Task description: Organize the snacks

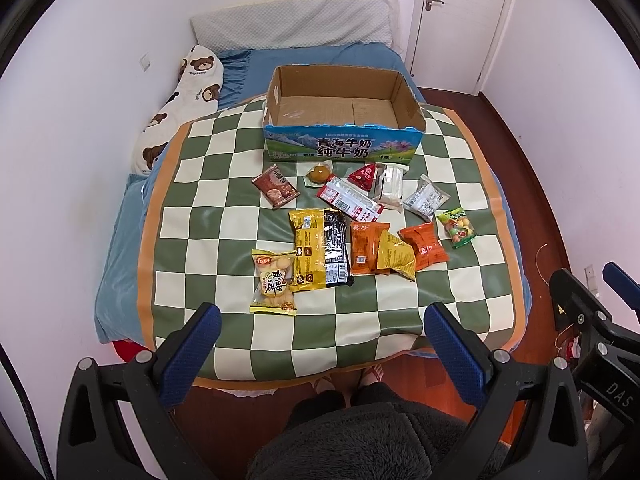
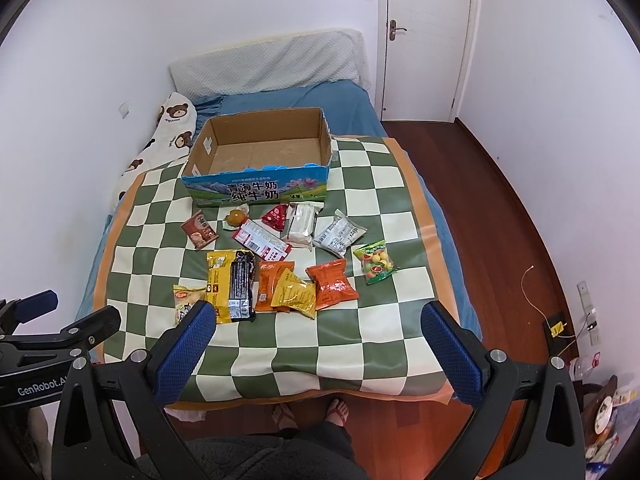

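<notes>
Your left claw: spread wide, holding nothing, above the near edge of the checked mat. Your right claw: likewise spread and bare, beside the left. Snacks, loose on the mat: biscuit bag, yellow pack, black pack, orange packs, candy bag, red pouch. Box: behind the snacks, open, nothing inside. All on the bed.

snack packets: roughly 13 | cardboard box: 1
</notes>
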A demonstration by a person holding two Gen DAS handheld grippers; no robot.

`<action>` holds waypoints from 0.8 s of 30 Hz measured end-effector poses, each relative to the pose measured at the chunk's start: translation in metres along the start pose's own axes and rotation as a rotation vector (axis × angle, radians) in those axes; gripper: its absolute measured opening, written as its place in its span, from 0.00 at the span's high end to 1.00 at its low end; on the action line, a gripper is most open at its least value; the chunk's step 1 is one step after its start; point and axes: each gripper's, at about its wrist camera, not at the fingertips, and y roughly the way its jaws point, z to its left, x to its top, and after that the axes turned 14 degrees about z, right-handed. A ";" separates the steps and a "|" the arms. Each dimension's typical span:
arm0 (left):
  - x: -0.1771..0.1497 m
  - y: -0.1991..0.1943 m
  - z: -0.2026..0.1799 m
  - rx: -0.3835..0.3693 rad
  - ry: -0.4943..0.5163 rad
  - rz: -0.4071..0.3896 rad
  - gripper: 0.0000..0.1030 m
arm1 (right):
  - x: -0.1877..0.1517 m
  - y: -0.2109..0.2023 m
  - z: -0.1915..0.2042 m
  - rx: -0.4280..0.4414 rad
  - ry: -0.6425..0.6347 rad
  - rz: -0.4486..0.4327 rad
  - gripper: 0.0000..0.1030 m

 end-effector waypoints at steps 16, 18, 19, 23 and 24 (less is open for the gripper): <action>-0.002 -0.002 0.000 -0.002 0.002 -0.003 0.00 | -0.002 0.001 -0.002 0.001 0.000 -0.005 0.00; -0.001 -0.002 0.002 -0.001 0.004 -0.015 0.00 | -0.001 0.003 -0.002 0.001 0.003 0.001 0.00; 0.002 0.000 0.005 0.004 -0.001 -0.016 0.00 | 0.000 0.003 -0.004 0.007 0.011 0.005 0.00; 0.025 0.023 0.019 0.031 -0.042 -0.007 0.00 | 0.010 0.020 -0.012 0.062 0.069 0.031 0.00; 0.033 0.031 0.023 0.040 -0.050 -0.002 0.00 | 0.014 0.029 -0.013 0.084 0.084 0.047 0.00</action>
